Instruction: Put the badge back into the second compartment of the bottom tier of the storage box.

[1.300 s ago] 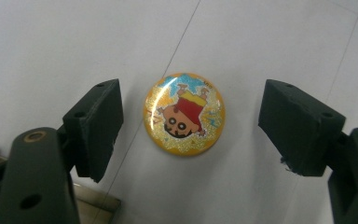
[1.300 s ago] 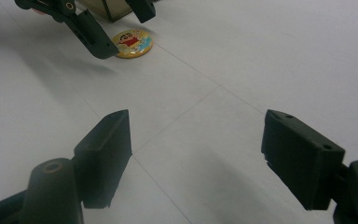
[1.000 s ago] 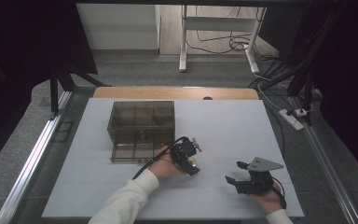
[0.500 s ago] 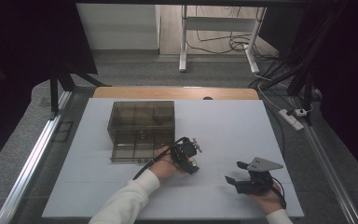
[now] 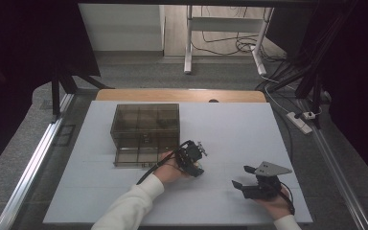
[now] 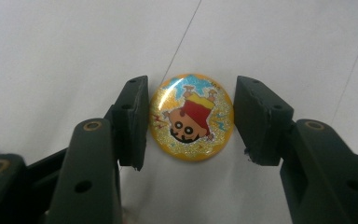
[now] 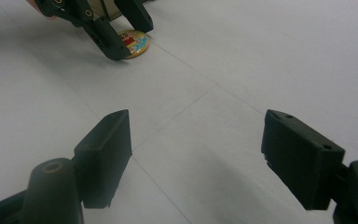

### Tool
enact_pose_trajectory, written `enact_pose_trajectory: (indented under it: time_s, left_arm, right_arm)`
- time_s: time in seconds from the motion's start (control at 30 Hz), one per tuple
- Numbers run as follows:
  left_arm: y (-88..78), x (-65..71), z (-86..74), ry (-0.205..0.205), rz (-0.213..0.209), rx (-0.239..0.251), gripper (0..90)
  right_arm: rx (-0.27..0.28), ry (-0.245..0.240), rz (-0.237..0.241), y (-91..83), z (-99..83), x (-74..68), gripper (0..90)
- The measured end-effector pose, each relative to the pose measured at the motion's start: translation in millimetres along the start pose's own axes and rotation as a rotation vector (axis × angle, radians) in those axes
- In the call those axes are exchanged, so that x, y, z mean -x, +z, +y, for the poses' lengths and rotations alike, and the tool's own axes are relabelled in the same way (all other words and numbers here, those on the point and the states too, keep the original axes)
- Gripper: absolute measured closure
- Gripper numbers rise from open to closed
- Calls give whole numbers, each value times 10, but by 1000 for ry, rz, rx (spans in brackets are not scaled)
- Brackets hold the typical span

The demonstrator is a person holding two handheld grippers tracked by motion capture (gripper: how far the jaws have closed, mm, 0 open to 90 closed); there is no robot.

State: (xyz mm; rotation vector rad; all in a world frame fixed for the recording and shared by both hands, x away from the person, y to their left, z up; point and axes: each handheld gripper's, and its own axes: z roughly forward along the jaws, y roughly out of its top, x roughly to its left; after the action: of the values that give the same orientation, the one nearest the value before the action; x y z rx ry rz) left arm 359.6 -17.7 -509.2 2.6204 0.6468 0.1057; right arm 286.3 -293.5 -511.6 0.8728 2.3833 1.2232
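A round yellow badge (image 6: pixel 192 116) with a cartoon figure lies flat on the white table (image 5: pixel 230 134). My left gripper (image 6: pixel 195 123) points down at it, open, one jaw on each side of the badge and close to its rim. In the high view the left gripper (image 5: pixel 195 167) sits just right of the box's front corner. The right gripper view shows the badge (image 7: pixel 133 44) under the left gripper's fingers (image 7: pixel 109 39). My right gripper (image 7: pixel 196 154) is open and holds nothing. It rests low over the table at the front right (image 5: pixel 243 179).
A dark translucent compartment box (image 5: pixel 146 134) stands on the table at centre left, right behind the left hand. A wooden strip (image 5: pixel 182 95) runs along the table's far edge. Cables and a power strip (image 5: pixel 302 120) lie on the floor to the right.
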Motion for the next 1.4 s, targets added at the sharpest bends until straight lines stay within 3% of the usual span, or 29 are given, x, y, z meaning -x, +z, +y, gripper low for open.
enact_pose_trajectory:
  time_s: [0.27,1.4]
  left_arm:
    - [-32,-9,-12,-15,3,26,474]
    - [-470,-64,-192,-74,4,200,474]
  right_arm:
    - [0,1,-2,-3,0,-1,247]
    - [0,5,-5,-3,-6,0,245]
